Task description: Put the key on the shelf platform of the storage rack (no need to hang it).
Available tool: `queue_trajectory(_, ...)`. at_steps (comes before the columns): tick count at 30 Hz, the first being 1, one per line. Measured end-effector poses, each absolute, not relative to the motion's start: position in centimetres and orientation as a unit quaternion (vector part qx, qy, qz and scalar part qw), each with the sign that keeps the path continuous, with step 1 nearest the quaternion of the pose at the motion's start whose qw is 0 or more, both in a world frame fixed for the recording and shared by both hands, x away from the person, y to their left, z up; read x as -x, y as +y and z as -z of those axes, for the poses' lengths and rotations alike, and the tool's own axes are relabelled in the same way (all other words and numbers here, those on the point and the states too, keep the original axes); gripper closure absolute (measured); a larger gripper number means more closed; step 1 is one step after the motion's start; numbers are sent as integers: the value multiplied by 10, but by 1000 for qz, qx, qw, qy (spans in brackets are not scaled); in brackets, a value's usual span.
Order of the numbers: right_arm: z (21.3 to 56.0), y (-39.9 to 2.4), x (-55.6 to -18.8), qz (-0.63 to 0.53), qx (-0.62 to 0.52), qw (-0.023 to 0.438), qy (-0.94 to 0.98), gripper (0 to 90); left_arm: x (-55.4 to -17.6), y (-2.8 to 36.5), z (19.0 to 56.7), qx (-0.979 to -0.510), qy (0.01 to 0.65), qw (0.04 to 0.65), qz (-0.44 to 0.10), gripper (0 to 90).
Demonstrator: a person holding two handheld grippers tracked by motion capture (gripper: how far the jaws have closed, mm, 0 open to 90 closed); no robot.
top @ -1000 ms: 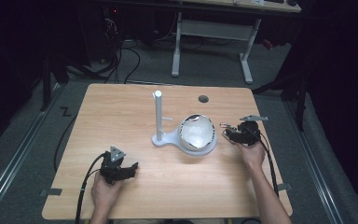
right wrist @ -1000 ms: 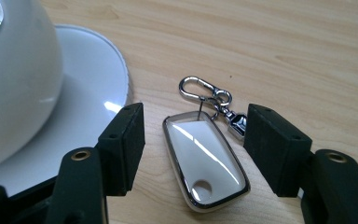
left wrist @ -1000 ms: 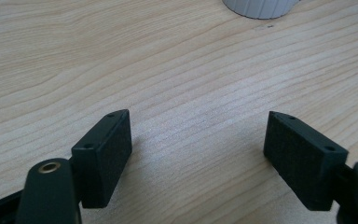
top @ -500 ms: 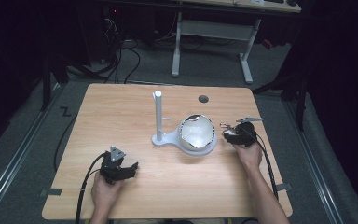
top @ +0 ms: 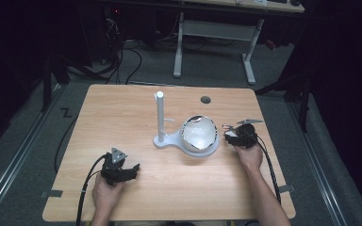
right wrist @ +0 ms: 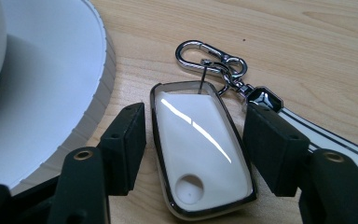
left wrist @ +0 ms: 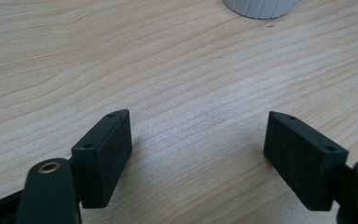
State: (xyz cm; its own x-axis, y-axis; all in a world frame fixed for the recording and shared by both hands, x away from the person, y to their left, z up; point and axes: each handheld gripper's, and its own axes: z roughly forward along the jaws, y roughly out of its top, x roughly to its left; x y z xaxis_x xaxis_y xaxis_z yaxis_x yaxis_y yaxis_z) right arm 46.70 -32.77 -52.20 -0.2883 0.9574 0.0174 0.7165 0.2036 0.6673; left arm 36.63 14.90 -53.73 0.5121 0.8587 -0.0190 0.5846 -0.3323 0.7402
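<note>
A white key fob [right wrist: 200,149] with a chrome rim lies flat on the wooden table, a silver clip [right wrist: 212,60] and a striped strap at its far end. My right gripper [right wrist: 196,140] straddles the fob; its jaws have just been closing and both pads now meet the fob's long edges. In the high view the right gripper [top: 229,133] sits low on the table just right of the white bowl [top: 199,134]. My left gripper [left wrist: 198,149] stands open over bare wood; in the high view the left gripper [top: 131,170] rests near the front left.
A white stand with an upright post [top: 160,115] has its flat base [top: 167,140] joined to the bowl's round ribbed foot [right wrist: 74,84], which lies close to the left of the fob. A round cable hole [top: 205,100] is at the table's back.
The right hand and its gripper have come slightly down and left, toward the bowl. The left hand has kept still.
</note>
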Motion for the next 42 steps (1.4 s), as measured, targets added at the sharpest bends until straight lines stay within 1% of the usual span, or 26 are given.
queue_trajectory(2, 522, -327, -467, -288, -558, 209, 750, 422, -366, 149, 537, -793, 455, 356, -192, 238)
queue_trajectory(4, 522, -326, -466, -279, -553, 220, 754, 472, -366, 149, 537, -793, 455, 356, -193, 238)
queue_trajectory(13, 521, -326, -464, -278, -554, 219, 754, 508, -366, 149, 537, -794, 454, 355, -193, 235)
queue_trajectory(21, 517, -333, -463, -297, -560, 207, 745, 512, -366, 149, 537, -794, 454, 355, -193, 234)
queue_trajectory(23, 509, -338, -459, -312, -560, 206, 739, 513, -366, 149, 537, -794, 454, 355, -194, 234)
queue_trajectory(28, 496, -342, -453, -332, -556, 209, 733, 514, -366, 149, 537, -794, 454, 355, -194, 234)
queue_trajectory(37, 478, -342, -440, -353, -538, 230, 730, 515, -366, 149, 537, -794, 454, 355, -193, 236)
queue_trajectory(42, 468, -345, -432, -371, -532, 229, 726, 516, -366, 149, 537, -794, 454, 355, -193, 236)
